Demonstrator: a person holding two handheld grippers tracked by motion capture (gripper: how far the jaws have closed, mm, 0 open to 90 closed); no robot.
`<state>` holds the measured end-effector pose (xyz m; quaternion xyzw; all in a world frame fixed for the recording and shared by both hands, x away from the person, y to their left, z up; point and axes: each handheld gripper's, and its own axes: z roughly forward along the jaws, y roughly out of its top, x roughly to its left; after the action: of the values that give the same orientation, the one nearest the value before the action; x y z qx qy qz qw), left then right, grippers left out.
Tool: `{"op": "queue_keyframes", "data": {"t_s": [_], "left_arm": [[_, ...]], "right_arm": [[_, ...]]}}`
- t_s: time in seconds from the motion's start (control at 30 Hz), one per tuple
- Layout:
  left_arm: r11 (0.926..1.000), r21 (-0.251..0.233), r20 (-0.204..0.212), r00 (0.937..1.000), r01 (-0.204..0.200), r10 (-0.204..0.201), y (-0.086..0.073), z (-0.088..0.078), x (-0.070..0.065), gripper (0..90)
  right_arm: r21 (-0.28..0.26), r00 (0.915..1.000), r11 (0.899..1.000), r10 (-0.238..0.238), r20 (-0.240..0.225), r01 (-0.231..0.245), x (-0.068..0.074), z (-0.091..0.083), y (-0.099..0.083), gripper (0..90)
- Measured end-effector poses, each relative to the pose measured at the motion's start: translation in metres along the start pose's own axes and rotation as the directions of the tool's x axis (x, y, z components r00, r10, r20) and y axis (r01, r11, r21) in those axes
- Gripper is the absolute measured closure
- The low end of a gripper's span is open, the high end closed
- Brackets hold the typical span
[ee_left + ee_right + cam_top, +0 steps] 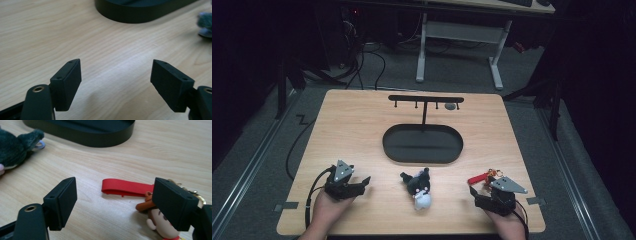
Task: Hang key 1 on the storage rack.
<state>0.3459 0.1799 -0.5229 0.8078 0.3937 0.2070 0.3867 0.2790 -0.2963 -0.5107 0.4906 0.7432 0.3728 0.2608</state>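
Note:
A black oval tray point(422, 144) carries a T-shaped hanger stand point(425, 99) with small hooks under its bar. In front of it lies a black-and-white plush keychain point(419, 187). A red strap point(478, 178) with a small cartoon figure point(160, 220) on gold rings lies at the front right. My left gripper point(363, 182) rests open on the front left of the table, jaws point(116, 62) wide over bare wood. Just behind the strap point(127, 187), my right gripper point(475, 192) also stands open point(115, 180), its right jaw partly hiding the figure.
A small grey object point(451, 106) hangs under the right end of the stand's bar. The wooden table point(352, 125) has bare room on both sides of the tray. Beyond its far edge are a white desk frame point(459, 35) and floor cables point(362, 65).

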Motion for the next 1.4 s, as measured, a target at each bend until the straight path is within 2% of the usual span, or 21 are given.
{"op": "queue_keyframes", "data": {"t_s": [0.03, 0.07, 0.17, 0.5, 0.6, 0.9, 0.97, 1.17, 1.23, 1.33, 1.4], "left_arm": [[1.0000, 0.000, 0.000, 1.0000, 0.000, 0.000, 0.000, 0.000, 0.000, 25.9], [0.9997, 0.001, 0.000, 0.9997, -0.026, 0.026, 0.001, 0.003, -0.003, 26.2], [0.9996, -0.008, 0.004, 0.9997, -0.025, 0.025, 0.002, 0.004, -0.004, 26.8], [0.9994, -0.017, 0.029, 0.9991, -0.030, 0.030, 0.002, 0.004, -0.007, 26.9], [0.9994, -0.015, 0.034, 0.9989, -0.033, 0.033, 0.002, 0.004, -0.007, 26.9], [0.9992, -0.025, 0.047, 0.9983, -0.032, 0.033, 0.003, 0.003, -0.009, 26.9], [0.9991, -0.025, 0.047, 0.9982, -0.035, 0.036, 0.003, 0.003, -0.010, 27.0], [0.9979, -0.018, 0.048, 0.9969, -0.062, 0.063, 0.003, 0.004, -0.013, 27.1], [0.9981, -0.022, 0.054, 0.9968, -0.058, 0.059, 0.003, 0.005, -0.014, 27.1], [0.9981, -0.024, 0.063, 0.9963, -0.057, 0.059, 0.004, 0.005, -0.015, 27.4], [0.9979, -0.026, 0.067, 0.9959, -0.059, 0.061, 0.004, 0.005, -0.017, 27.4]], "right_arm": [[0.000, 1.0000, 1.000, 0.000, 0.000, 0.000, 0.000, 0.000, 0.000, 20.3], [-0.002, 0.9999, 1.000, -0.005, -0.014, 0.005, -0.001, 0.002, 0.000, 20.4], [0.000, 0.9997, 1.000, 0.006, -0.025, -0.006, -0.002, 0.003, 0.001, 20.4], [-0.028, 0.9993, 0.999, -0.021, -0.030, 0.020, -0.003, 0.001, 0.001, 23.5], [-0.003, 0.9992, 1.000, -0.031, -0.026, 0.031, -0.001, 0.003, 0.001, 24.0], [0.026, 0.9977, 0.998, -0.063, -0.025, 0.064, 0.002, 0.004, 0.003, 24.5], [0.034, 0.9980, 0.998, -0.057, -0.027, 0.057, 0.003, 0.004, 0.003, 24.5], [0.058, 0.9975, 0.996, -0.065, -0.028, 0.067, 0.005, 0.005, 0.004, 24.5], [0.071, 0.9970, 0.995, -0.069, -0.035, 0.071, 0.007, 0.007, 0.004, 23.9], [0.084, 0.9942, 0.991, -0.100, -0.039, 0.103, 0.009, 0.009, 0.005, 22.6], [0.089, 0.9939, 0.991, -0.097, -0.052, 0.101, 0.010, 0.010, 0.006, 22.1]]}}
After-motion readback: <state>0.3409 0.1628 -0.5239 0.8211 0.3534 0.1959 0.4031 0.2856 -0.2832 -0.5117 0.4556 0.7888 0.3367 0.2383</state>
